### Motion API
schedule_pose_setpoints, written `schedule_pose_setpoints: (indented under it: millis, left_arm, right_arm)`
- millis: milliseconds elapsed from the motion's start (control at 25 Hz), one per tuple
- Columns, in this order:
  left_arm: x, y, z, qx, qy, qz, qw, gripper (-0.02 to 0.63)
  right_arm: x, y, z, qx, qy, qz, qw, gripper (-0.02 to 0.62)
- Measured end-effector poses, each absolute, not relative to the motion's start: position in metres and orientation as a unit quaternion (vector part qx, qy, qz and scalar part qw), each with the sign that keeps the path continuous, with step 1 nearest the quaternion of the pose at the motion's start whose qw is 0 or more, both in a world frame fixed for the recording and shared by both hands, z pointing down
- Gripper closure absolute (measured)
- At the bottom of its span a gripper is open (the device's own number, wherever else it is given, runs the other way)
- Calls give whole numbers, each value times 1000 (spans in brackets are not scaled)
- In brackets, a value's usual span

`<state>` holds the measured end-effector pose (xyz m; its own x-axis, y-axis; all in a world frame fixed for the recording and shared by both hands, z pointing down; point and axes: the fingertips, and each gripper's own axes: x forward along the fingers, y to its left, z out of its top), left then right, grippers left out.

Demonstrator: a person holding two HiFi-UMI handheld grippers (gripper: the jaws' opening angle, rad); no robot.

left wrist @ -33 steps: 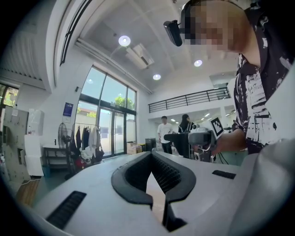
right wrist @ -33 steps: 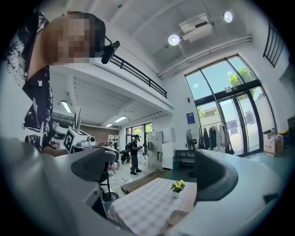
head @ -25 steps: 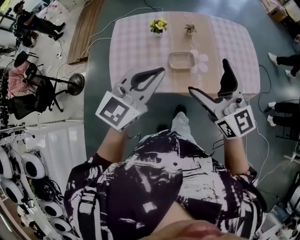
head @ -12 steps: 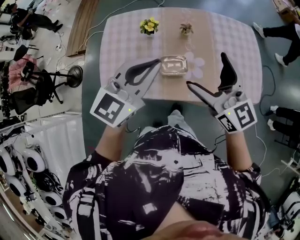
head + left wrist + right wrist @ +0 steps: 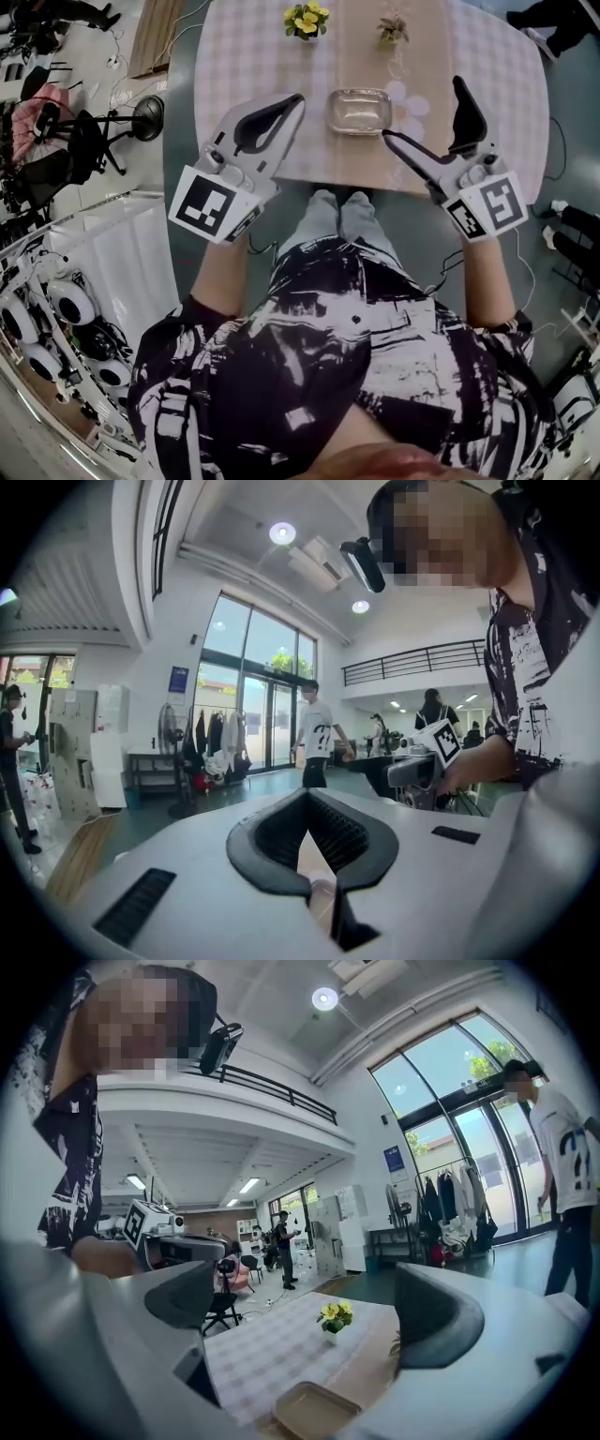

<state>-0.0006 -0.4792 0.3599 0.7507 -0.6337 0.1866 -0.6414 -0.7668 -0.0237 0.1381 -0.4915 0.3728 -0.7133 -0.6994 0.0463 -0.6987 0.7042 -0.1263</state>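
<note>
left gripper (image 5: 298, 98) is held in the air over the near left part of the surface (image 5: 234, 56). its fingers (image 5: 349, 834) are pressed together at the tips and nothing is gripped between them.

right gripper (image 5: 422, 111) is held over the near right part of the surface. its fingers (image 5: 437, 1316) are spread wide and nothing is gripped. only the surface and the things on it are seen through the gap.

a shallow rectangular tray (image 5: 359, 111) is the nearest thing to both. it is laid on the plain tan strip (image 5: 356, 47) that runs down the middle of the checked cloth (image 5: 253, 37), close to the near edge. in the head view it is seen between the two grippers and touched by neither. in the right gripper view it is framed low between the fingers.

pale round discs (image 5: 405, 94) are laid just right of the tray. yellow flowers (image 5: 306, 17) and a small plant (image 5: 392, 28) are stood side by side at the far end, well apart from the tray.
</note>
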Motion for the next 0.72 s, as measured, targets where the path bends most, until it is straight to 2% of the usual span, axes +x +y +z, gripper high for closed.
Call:
schedule_pose_setpoints:
  millis: [400,720]
  left_arm:
    - [-22,-508,397,944,-313,91,56,606]
    - [-23,-517,412,947,-299,95,68,606]
  right_arm:
    - [124,-513,429,-407,906,-108,-46,21]
    - [130,-532,527,-405,890,-188,-94,21]
